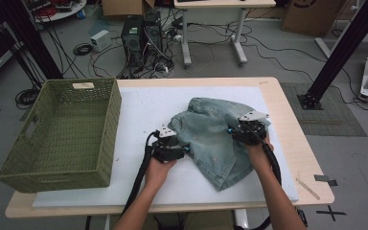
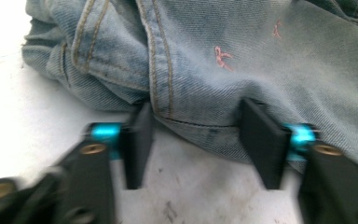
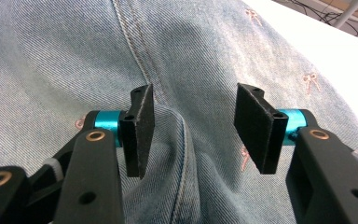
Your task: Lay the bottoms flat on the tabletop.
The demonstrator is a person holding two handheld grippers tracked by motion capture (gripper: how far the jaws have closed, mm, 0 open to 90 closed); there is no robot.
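A crumpled pair of light blue denim shorts [image 1: 211, 139] with small pink bows lies on the white mat [image 1: 143, 110], right of centre. My left gripper [image 1: 186, 149] sits low at the shorts' left edge. In the left gripper view its jaws stand apart [image 2: 196, 112], with a seamed hem of the denim [image 2: 168, 70] just between the tips and no pad pressing on it. My right gripper [image 1: 231, 130] rests over the shorts' right side. In the right gripper view [image 3: 196, 93] a raised fold of denim [image 3: 177, 135] stands between the parted jaws, untouched.
A green woven basket [image 1: 110, 129] stands on the table's left end. A thin wooden stick [image 1: 308, 188] lies at the front right corner. Bare mat stretches in front of the shorts and between them and the basket. Cables and a computer tower [image 1: 133, 40] sit on the floor behind.
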